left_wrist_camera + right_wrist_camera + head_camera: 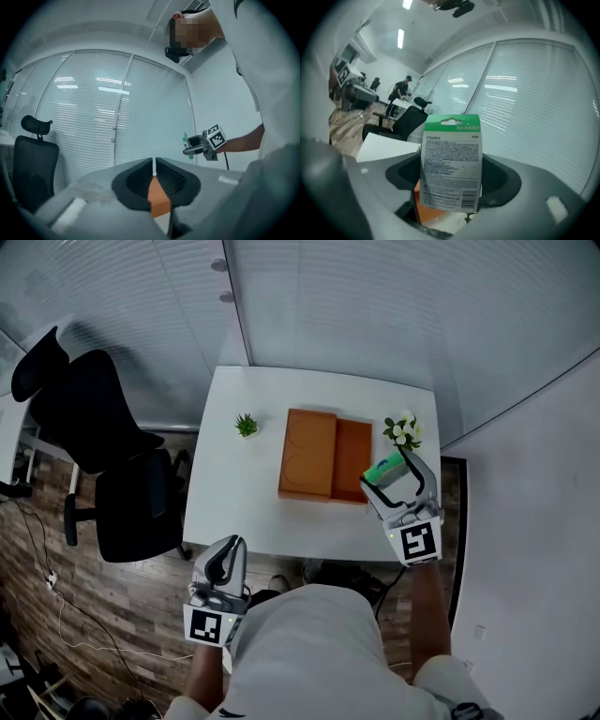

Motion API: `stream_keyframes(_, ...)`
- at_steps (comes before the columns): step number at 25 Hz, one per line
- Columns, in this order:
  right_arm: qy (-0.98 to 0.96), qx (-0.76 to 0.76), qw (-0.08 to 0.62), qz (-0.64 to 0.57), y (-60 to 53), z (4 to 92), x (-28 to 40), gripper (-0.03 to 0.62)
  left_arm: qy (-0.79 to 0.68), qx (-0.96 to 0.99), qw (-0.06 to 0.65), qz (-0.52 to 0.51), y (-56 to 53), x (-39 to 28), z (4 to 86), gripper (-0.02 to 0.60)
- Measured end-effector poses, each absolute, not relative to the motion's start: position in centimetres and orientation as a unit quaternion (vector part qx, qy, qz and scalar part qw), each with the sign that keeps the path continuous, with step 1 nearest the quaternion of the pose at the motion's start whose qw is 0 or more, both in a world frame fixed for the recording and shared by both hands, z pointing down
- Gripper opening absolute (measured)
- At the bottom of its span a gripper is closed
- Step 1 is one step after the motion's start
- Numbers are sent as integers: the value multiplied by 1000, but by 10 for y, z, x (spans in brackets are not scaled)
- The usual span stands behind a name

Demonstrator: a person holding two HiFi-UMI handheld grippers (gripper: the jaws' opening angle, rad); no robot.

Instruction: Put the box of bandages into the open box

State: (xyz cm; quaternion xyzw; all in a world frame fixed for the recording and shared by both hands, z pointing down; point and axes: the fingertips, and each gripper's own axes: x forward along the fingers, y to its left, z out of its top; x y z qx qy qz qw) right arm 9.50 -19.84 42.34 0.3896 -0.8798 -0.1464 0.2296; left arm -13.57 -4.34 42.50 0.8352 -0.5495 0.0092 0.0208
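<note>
Currently: your right gripper (386, 480) clamps the green-topped box of bandages (451, 161) at the orange open box's (314, 454) right edge on the white table (234, 493); your left gripper (154, 168), jaws together, holds nothing.

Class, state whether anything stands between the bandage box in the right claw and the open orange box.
Nothing visible does: the bandage box in the right claw hangs at the right edge of the open box.

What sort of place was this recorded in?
Most likely an office. A black swivel chair stands beside a white table, slatted blinds cover the walls behind, and the right gripper view shows more desks and chairs further off.
</note>
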Motion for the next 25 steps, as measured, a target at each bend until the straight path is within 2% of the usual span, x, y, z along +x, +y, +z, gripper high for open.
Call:
stream_keyframes(4,-864,346,296,-217,-220,456,77,368,-559,828,26,14,-43,-143,428,28)
stream_keyframes(11,-841,294,374,-259,-239,504,59,368,-570,821,34,24,-44,-150,429,28)
stream_keyframes(19,-790,270,474,-280,-273,573,70,368,-584,810,38,29,-51,-153,435,28)
stream_keyframes(25,-795,260,488,-251,-281,590,76,374,-582,813,32,25,-56,-152,431,28)
